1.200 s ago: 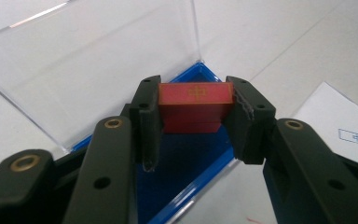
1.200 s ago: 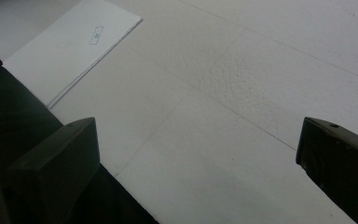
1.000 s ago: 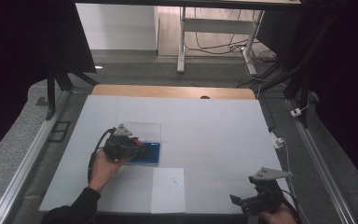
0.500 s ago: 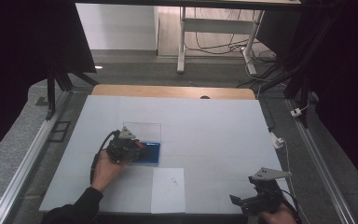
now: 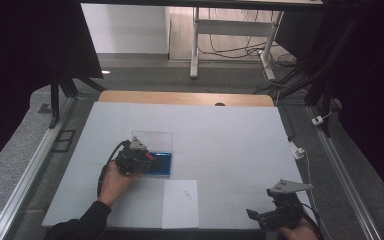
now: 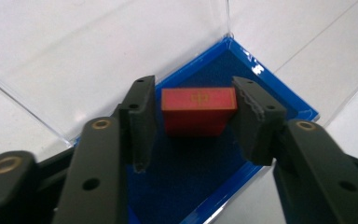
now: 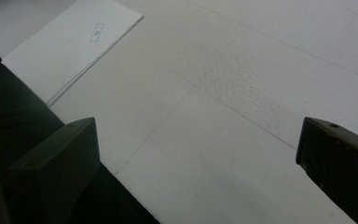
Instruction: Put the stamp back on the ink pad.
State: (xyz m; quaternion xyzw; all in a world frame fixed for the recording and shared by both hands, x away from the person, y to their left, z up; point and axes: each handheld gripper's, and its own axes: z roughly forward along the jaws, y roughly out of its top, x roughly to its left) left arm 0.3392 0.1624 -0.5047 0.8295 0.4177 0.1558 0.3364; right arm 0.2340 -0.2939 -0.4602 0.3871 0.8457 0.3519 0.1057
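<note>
A small red box (image 6: 198,112) with a gold mark on top lies on the dark blue lining of a blue tray (image 6: 200,177) (image 5: 161,164). The tray's clear lid (image 6: 98,56) (image 5: 152,139) stands up behind it. My left gripper (image 6: 195,88) (image 5: 147,159) reaches into the tray with a jaw on each side of the red box. Its jaws have just been opening, and the pads now stand slightly off the box. My right gripper (image 7: 198,140) (image 5: 254,216) hovers wide open over the bare white table near the front right, with nothing between its jaws.
A white sheet of paper (image 5: 181,202) (image 7: 70,42) lies at the table's front edge, between the two hands. A wooden strip (image 5: 185,97) borders the table's far edge. Metal rails run along both sides, and a white cable plug (image 5: 297,150) lies at the right.
The left hand has barely shifted at the tray. The right hand has kept still.
</note>
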